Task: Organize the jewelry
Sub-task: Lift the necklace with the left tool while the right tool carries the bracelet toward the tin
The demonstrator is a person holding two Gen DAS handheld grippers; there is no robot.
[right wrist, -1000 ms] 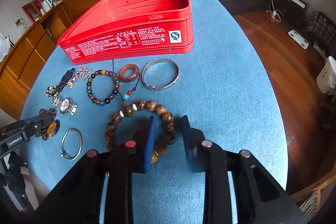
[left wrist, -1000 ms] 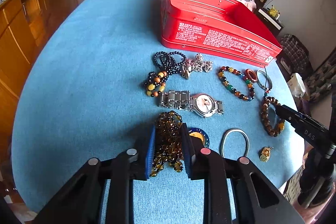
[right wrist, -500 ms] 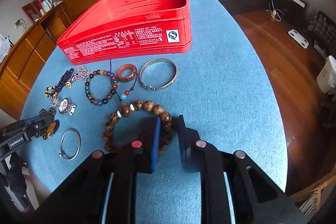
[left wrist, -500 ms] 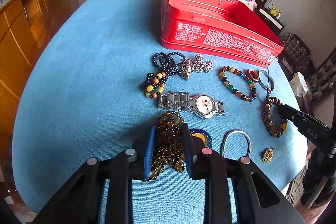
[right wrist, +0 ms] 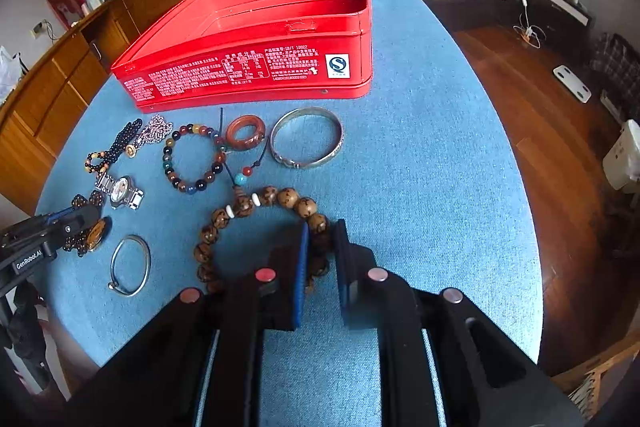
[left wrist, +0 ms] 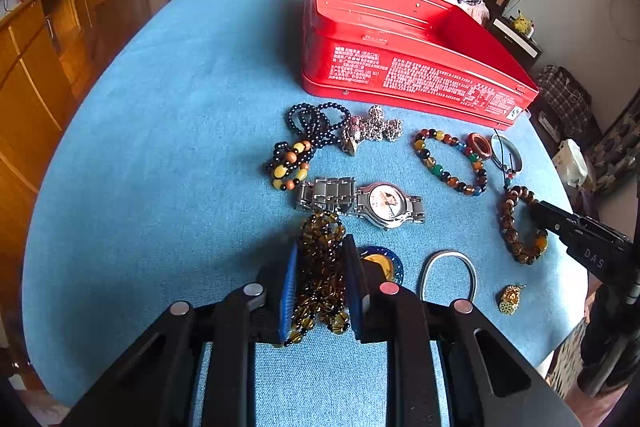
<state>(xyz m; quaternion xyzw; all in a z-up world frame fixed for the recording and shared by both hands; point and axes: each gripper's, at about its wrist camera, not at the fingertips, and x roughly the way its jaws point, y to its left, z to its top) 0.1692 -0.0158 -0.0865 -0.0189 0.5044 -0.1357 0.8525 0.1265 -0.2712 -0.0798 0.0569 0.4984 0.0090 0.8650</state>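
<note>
Jewelry lies spread on a round blue table [left wrist: 160,147] in front of an open red tin [left wrist: 400,67]. My left gripper [left wrist: 321,255] has a heap of amber-brown bead necklace [left wrist: 320,227] between its blue pads, and its jaws are closing on the beads. In the right wrist view my right gripper [right wrist: 322,239] is shut on the right side of a brown wooden bead bracelet [right wrist: 268,197], which rests on the cloth. The red tin [right wrist: 240,67] stands beyond it, with nothing visible inside.
A steel watch [left wrist: 384,203], a multicolour bead bracelet [left wrist: 448,163], black beads [left wrist: 316,123], a thin silver hoop [left wrist: 448,275] and a gold charm [left wrist: 510,299] lie nearby. A wide silver bangle [right wrist: 306,137] and red ring [right wrist: 245,133] sit before the tin. The table edge is close behind both grippers.
My right gripper's jaws have come together on the wooden bead bracelet. The left gripper's jaws have narrowed slightly around the amber necklace. Neither hand has shifted.
</note>
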